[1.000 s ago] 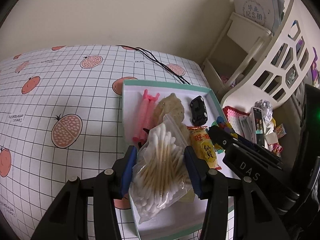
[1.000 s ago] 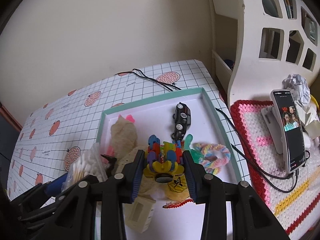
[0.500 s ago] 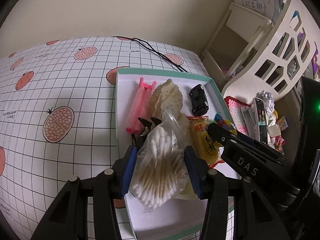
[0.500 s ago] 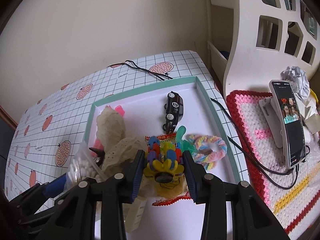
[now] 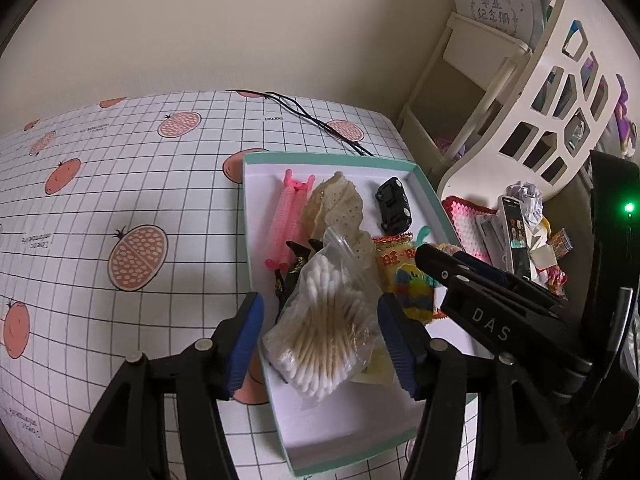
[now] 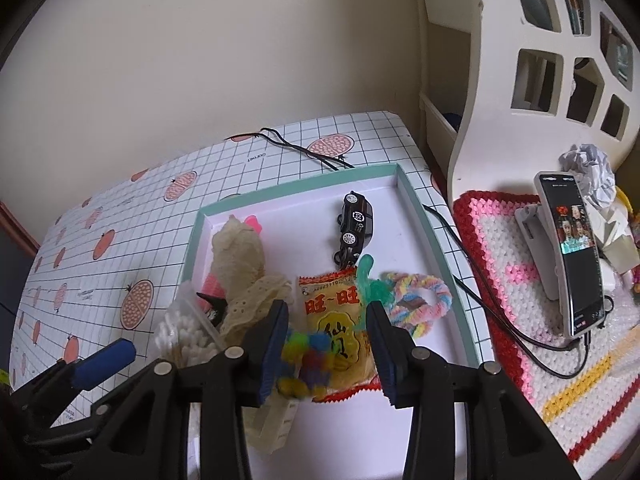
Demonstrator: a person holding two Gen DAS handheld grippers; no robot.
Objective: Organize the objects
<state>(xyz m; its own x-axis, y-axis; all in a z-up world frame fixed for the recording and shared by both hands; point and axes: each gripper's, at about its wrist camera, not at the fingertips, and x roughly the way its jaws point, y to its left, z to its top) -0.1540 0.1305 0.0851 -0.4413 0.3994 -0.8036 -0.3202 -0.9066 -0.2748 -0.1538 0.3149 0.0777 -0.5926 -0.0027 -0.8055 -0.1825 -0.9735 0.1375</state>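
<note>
Left tongs (image 5: pixel 320 334) opening, pads just clear of the cotton swab bag (image 5: pixel 324 332), which lies in the teal-rimmed tray (image 5: pixel 344 156). Right tongs (image 6: pixel 326 344) opening too; colourful toy (image 6: pixel 306 364) between the jaws, contact unclear. Bag looks light, soft, slippery: pinch mid-bundle, not the loose film.

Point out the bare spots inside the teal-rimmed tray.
Free: the white floor of the teal-rimmed tray between the black toy car and its far right corner, and the near strip below the cotton-swab bag. Crowded: the middle, around the yellow snack packet.
</note>
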